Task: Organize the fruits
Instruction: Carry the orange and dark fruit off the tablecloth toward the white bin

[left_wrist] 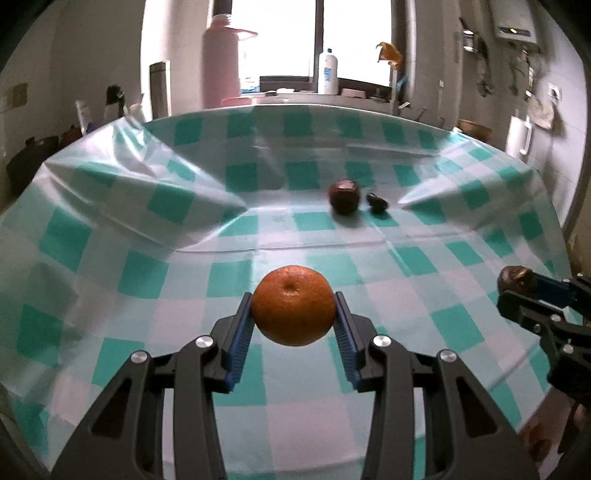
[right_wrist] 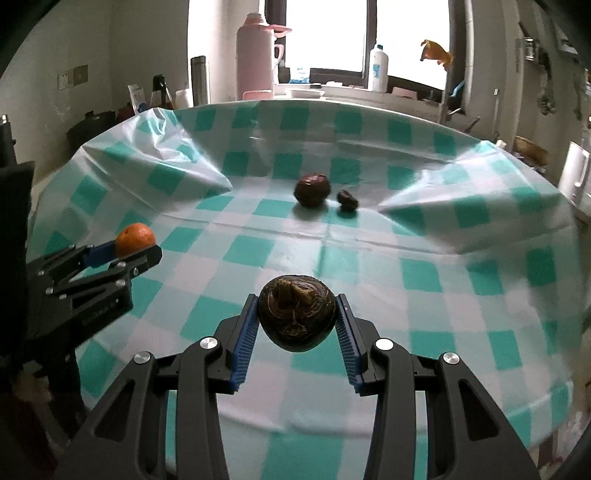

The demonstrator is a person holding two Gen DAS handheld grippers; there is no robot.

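My left gripper [left_wrist: 293, 304] is shut on an orange [left_wrist: 293, 305], held above the checked tablecloth [left_wrist: 147, 273]; the right wrist view shows that orange [right_wrist: 135, 239] at the left in the left gripper [right_wrist: 125, 251]. My right gripper [right_wrist: 297, 314] is shut on a dark brown round fruit [right_wrist: 297, 314], which the left wrist view shows at the right edge [left_wrist: 515, 278] in the right gripper [left_wrist: 524, 291]. On the cloth farther back lie a dark red-brown fruit [left_wrist: 344, 196] [right_wrist: 312, 189] and a smaller dark one [left_wrist: 377, 202] [right_wrist: 347, 200] beside it.
The tablecloth [right_wrist: 424, 273] has raised creases at back left and back right. Behind the table stand a pink thermos [right_wrist: 258, 55], a steel flask [right_wrist: 200, 79] and a white bottle [right_wrist: 377, 68] by the window. A wall heater [left_wrist: 517, 22] hangs at the right.
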